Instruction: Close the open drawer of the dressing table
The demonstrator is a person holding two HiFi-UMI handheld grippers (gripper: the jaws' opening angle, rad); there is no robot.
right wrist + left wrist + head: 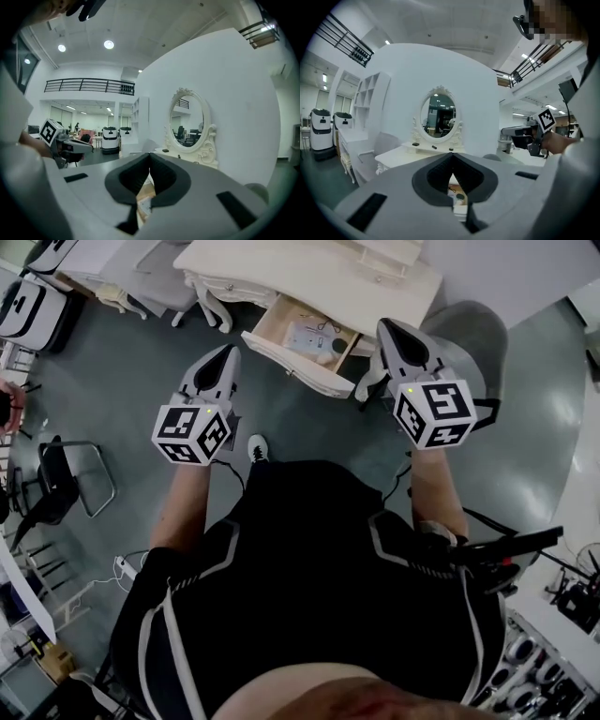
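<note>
The white dressing table (309, 268) stands at the top of the head view, its wooden drawer (302, 341) pulled out towards me with small items inside. My left gripper (230, 352) hovers short of the drawer's left end, jaws together and empty. My right gripper (386, 326) is by the drawer's right end, also shut and empty. In the left gripper view the shut left gripper (452, 154) points at the table under its oval mirror (437, 115), with the drawer (457, 193) showing through the jaw opening. In the right gripper view the shut right gripper (150, 154) frames the drawer (145, 194).
A grey chair (473, 334) stands right of the drawer, close to my right gripper. Another grey chair (155, 277) sits left of the table. A black chair frame (66, 479) stands on the floor at the left. My shoe (257, 448) is below the drawer.
</note>
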